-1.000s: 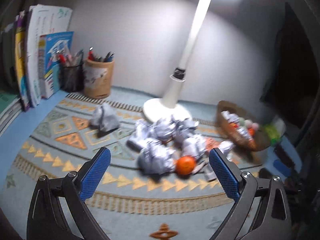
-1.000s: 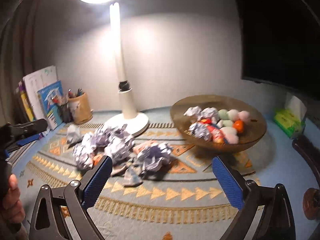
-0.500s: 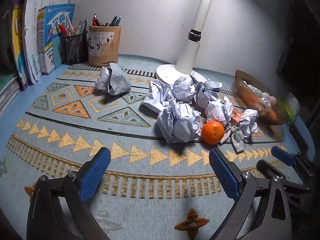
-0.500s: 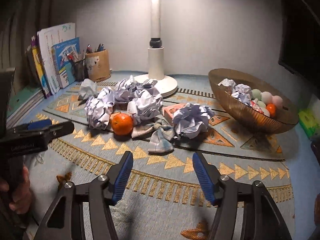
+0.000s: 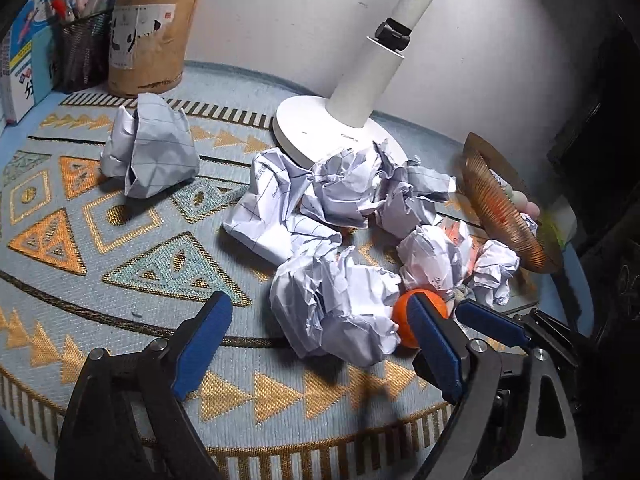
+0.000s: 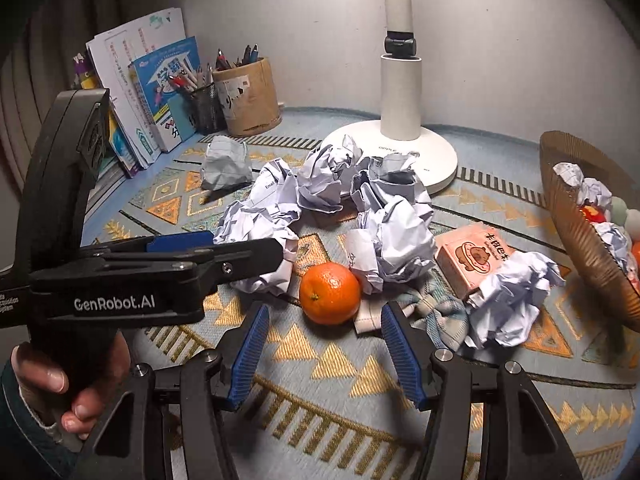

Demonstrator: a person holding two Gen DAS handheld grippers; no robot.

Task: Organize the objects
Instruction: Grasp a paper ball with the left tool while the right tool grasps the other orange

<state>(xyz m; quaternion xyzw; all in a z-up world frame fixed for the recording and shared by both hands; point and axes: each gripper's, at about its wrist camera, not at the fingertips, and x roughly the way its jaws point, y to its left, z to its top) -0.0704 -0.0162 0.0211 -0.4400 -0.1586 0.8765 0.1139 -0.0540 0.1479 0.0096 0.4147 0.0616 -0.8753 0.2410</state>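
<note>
Orange mandarin (image 6: pixel 329 298), white blue-lined crumpled paper balls (image 6: pixel 394 240), pale blue mat (image 6: pixel 328 364) with gold triangles, white lamp base (image 6: pixel 400 152), pink snack box (image 6: pixel 470 258), ribbed brown bowl (image 6: pixel 580 240), blue gripper pads (image 6: pixel 250 354).

My two grippers are black plastic frames with ribbed blue pads on the fingers (image 6: pixel 250 344) and silver screws at the pivots. The left gripper (image 6: pixel 240 250) carries white "GenRobot.AI" lettering along its side. My left hand (image 6: pixel 52 394) wears a dark green sleeve.
</note>
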